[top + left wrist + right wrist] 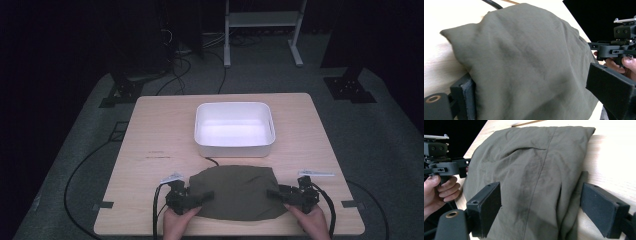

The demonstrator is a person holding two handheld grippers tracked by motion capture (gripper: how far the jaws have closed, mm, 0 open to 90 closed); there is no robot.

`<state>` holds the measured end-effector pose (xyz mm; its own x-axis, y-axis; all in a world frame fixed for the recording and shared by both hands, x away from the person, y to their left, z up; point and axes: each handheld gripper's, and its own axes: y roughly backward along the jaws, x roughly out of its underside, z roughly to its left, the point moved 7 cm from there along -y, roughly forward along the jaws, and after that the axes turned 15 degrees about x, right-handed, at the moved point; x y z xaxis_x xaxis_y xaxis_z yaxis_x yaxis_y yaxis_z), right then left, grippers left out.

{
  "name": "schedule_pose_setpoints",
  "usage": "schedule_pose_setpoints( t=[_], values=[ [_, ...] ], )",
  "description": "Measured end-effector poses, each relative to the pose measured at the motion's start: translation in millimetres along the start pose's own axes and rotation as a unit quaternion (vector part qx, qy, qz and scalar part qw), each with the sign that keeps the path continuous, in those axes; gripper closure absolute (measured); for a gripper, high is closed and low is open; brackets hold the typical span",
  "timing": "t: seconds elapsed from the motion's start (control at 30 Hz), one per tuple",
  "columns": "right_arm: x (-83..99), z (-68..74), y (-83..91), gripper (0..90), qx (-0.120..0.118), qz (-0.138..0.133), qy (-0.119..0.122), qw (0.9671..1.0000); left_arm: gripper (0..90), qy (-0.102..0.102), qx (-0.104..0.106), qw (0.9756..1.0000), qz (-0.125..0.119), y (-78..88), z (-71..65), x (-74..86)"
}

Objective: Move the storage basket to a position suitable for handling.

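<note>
An olive cloth lies bunched at the bench's near edge, before a white tub. The left claw and right claw stand open, straddling its opposite sides. The step looks like grasping; next, both should close on fabric.

An olive-green folded cloth lies flat and slightly rumpled on the near edge of the table, a seam running down its middle, corners rounded.
</note>
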<state>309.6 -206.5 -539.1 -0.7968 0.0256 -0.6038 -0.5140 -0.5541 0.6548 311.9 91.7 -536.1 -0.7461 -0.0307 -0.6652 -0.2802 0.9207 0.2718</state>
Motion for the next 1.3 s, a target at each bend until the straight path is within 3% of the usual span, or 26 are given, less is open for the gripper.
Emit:
schedule_pose_setpoints(
  t=[0.37,0.57,0.9,1.3],
  values=[
    [-1.0,11.3,-9.0,25.9,0.009,0.012,0.013,0.9998,13.8,0.013,0.008,0.9995,0.027,-12.9,-0.8,-5.7],
    [1.1,17.9,-13.7,36.8,0.010,0.018,0.024,0.9995,25.3,0.006,0.002,0.9993,0.037,-17.2,-1.1,-4.9],
    [8.3,23.7,-16.0,49.5,-0.008,0.021,0.045,0.9987,39.5,-0.001,0.006,0.9983,0.057,-25.4,-5.9,-0.3],
    [13.3,25.8,-16.3,58.7,-0.039,0.025,0.045,0.9979,51.0,0.013,0.034,0.9977,0.056,-25.6,-7.6,5.9]
  ],
)
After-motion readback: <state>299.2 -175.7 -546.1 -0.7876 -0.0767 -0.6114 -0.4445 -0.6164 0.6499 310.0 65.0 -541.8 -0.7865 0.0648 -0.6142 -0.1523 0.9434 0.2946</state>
